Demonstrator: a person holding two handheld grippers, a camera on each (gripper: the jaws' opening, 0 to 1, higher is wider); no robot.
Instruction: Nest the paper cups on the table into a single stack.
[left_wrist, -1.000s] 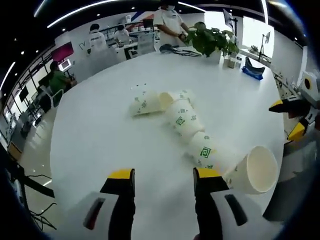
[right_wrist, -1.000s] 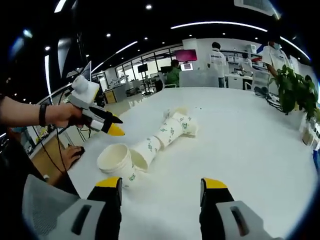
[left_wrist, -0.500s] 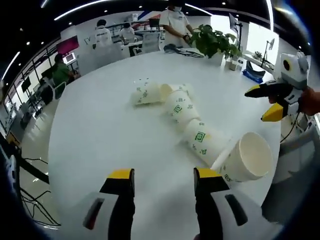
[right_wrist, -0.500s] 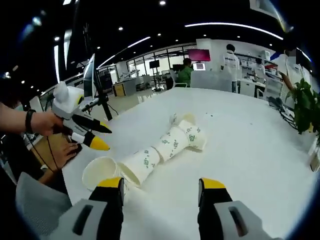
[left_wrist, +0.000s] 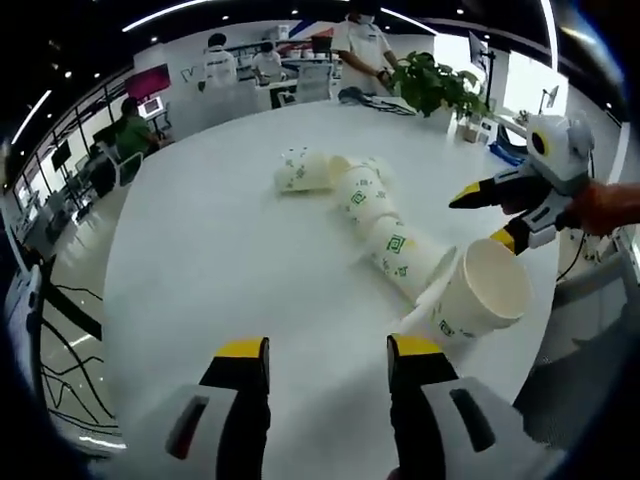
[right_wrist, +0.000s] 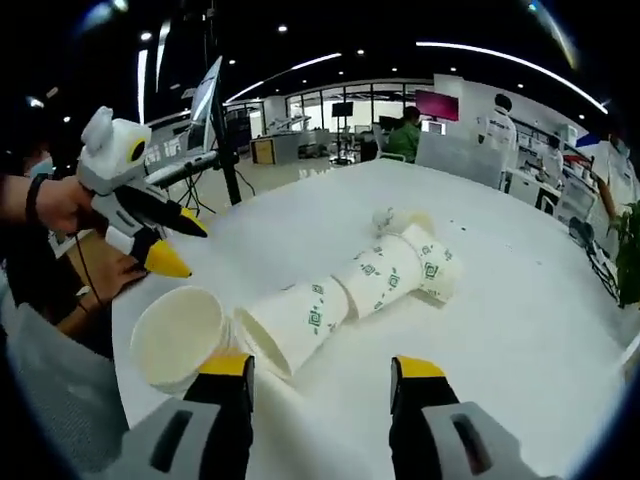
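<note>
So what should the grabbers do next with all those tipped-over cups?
Probably close the left gripper onto the nearest paper cup. Its jaws are open and empty, hovering right by that cup's open rim. The cup lies on its side at the end of the row of paper cups, with the right gripper open beside it.

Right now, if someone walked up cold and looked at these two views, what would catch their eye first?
Probably the crooked line of paper cups lying on their sides across the round white table, printed with green marks. The nearest cup gapes open-mouthed at the table's edge, close to both grippers. In the left gripper view the right gripper pokes in with yellow tips, jaws apart, beside that cup; in the right gripper view the left gripper does likewise.
</note>
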